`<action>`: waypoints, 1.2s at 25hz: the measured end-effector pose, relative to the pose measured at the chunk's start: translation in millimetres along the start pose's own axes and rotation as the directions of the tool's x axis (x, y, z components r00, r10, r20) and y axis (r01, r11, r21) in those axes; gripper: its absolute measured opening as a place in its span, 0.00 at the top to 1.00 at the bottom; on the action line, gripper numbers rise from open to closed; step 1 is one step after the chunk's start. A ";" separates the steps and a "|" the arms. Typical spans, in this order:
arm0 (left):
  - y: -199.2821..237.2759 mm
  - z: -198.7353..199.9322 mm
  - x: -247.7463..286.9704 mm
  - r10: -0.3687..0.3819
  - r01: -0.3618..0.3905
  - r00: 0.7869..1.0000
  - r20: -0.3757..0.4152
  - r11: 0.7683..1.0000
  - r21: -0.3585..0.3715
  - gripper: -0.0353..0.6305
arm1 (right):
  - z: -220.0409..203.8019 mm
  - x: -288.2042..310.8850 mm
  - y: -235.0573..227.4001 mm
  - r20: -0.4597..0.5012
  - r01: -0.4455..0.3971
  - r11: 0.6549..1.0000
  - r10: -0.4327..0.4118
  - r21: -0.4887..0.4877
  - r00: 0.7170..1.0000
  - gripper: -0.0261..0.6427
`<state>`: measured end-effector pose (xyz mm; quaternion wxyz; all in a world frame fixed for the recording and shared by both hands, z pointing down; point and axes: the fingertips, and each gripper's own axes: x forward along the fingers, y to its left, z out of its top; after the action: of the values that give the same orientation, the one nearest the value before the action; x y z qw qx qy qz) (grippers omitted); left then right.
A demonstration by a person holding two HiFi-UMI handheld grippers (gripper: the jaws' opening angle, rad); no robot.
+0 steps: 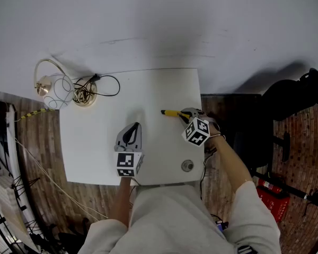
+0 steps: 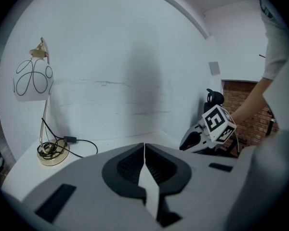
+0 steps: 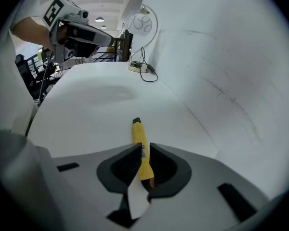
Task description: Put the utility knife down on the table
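One yellow utility knife [image 1: 171, 112] on table [image 1: 164, 89], right side; right gripper [image 1: 187, 114] above, jaws slightly apart. Left gripper [image 2: 144, 146] pressed together, empty. One lamp [image 1: 58, 86] far left.

Colour-wise it's pretty plain: white tabletop [image 1: 95, 147], a bright yellow utility knife [image 3: 139, 136] with a black tip, and a lamp [image 1: 59, 83] with a gold base, black cord and a white shade scribbled with thin black loops. The left claw [image 2: 144, 147] and right claw [image 3: 143, 148] are both grey with black pads, each with a cube [image 1: 126, 163] of black-and-white square markers. The floor [image 1: 302, 142] has a reddish-brown brick pattern and the sleeve [image 1: 254, 205] is cream.
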<state>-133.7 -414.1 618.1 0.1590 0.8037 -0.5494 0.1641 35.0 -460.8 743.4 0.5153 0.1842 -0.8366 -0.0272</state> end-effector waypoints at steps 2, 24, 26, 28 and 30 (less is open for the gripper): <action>-1.3 1.0 -1.7 0.003 -0.003 1.000 0.001 1.000 0.004 0.93 | -0.2 -7.0 1.0 0.015 0.025 1.000 -0.025 0.011 1.000 0.91; -24.1 27.9 -42.3 0.021 -0.026 0.997 0.073 0.997 0.075 0.93 | 30.2 -136.6 4.4 0.302 0.157 0.858 -0.335 0.489 0.893 0.96; -28.1 33.6 -48.2 0.024 -0.031 0.996 0.086 0.996 0.083 0.93 | 30.6 -156.4 1.5 0.323 0.174 0.829 -0.389 0.532 0.863 0.96; -31.8 40.4 -54.1 0.026 -0.035 0.995 0.101 0.995 0.088 0.93 | 32.8 -176.1 -1.1 0.349 0.182 0.800 -0.438 0.572 0.829 0.96; -35.6 47.8 -59.5 0.028 -0.038 0.993 0.118 0.995 0.092 0.93 | 36.5 -195.2 -4.0 0.368 0.193 0.777 -0.482 0.600 0.795 0.96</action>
<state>-116.5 -373.2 546.6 0.0860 0.8093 -0.5627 0.1452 82.6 -404.2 559.0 0.1931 0.4587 -0.8650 0.0635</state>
